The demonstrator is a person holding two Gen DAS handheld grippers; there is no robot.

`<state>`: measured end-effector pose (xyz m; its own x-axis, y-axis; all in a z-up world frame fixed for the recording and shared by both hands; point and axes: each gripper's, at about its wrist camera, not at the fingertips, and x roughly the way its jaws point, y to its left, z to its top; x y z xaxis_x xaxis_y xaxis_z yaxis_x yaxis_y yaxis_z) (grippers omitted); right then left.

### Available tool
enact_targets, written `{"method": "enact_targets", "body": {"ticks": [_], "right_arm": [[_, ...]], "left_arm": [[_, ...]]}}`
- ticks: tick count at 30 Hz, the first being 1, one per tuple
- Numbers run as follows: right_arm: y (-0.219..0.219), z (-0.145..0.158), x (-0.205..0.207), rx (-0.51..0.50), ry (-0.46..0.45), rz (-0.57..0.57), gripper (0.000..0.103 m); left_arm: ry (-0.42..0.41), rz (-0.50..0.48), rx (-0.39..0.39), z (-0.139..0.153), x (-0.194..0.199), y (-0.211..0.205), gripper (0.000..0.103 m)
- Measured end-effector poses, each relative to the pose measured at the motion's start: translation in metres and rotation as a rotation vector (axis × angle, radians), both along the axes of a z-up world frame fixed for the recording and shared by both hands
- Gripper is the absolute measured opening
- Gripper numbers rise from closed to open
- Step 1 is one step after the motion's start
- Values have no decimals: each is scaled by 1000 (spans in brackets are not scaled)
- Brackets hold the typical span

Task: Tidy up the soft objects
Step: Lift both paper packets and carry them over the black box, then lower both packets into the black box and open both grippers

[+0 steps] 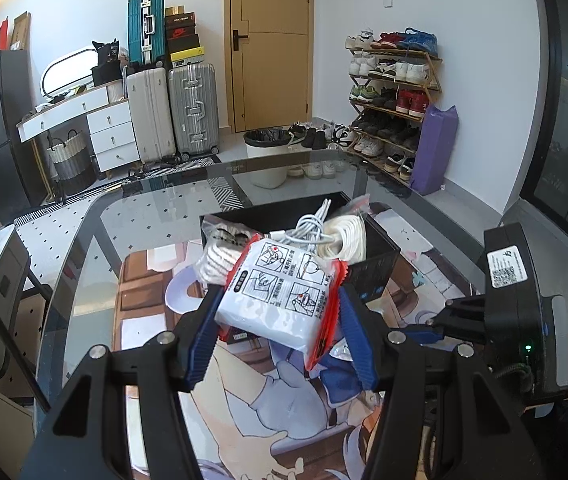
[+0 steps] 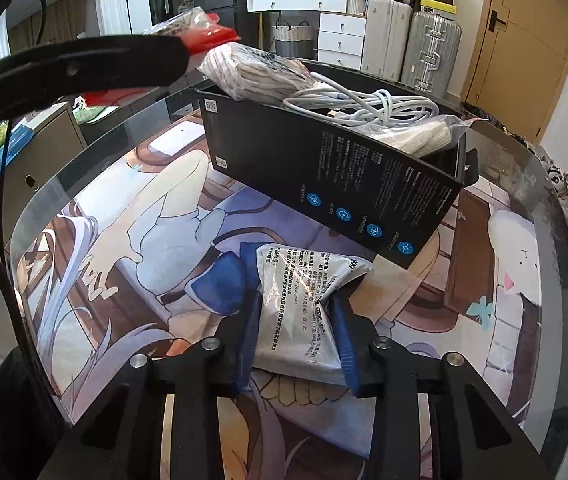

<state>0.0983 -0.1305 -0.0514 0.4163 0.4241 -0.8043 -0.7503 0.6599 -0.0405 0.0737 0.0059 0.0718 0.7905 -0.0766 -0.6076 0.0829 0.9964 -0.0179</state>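
Here the left tongs (image 1: 279, 312) pinch a white soft pack with red edges (image 1: 279, 292), its printed instruction panels facing the camera. The pack sits squarely between the two blue pads, held in the air on the near side of the black box (image 1: 376, 252) — whether it touches the box's contents cannot be told. Behind it the box holds a coiled white cable (image 1: 316, 228), a ball of white string (image 1: 348, 240) and a bagged roll of cloth (image 1: 219, 248).

In the right wrist view, the right tongs (image 2: 296, 320) pinch a grey-white plastic packet (image 2: 304, 296) printed with black text. The packet lies low over the illustrated mat (image 2: 155, 216) on the glass worktop (image 2: 540, 184), its far end sticking out past the fingertips toward the near wall of the box — close beside it, though contact cannot be judged. At the upper left of that view the left tongs' dark arm shows, with the red edge of its pack.
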Motion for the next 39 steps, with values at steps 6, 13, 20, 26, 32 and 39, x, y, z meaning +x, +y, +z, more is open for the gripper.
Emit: {"method": "enact_targets", "body": {"ticks": [6, 13, 20, 26, 32, 39], "right_arm": [[-10, 17, -2, 37, -22, 0, 35], [-21, 48, -4, 80, -84, -8, 35], [-24, 74, -2, 109, -139, -18, 35], [-21, 87, 3, 131, -166, -16, 35], [-16, 102, 9, 157, -189, -9, 35], [-10, 114, 20, 174, -195, -10, 35]], "left_arm": [[-8, 8, -3, 4, 6, 3, 56], [-14, 18, -5, 6, 15, 6, 56], [-14, 27, -8, 7, 21, 9, 56], [-12, 38, -26, 8, 28, 10, 57], [-11, 46, -36, 8, 32, 12, 57], [-3, 47, -39, 9, 40, 15, 56]]}}
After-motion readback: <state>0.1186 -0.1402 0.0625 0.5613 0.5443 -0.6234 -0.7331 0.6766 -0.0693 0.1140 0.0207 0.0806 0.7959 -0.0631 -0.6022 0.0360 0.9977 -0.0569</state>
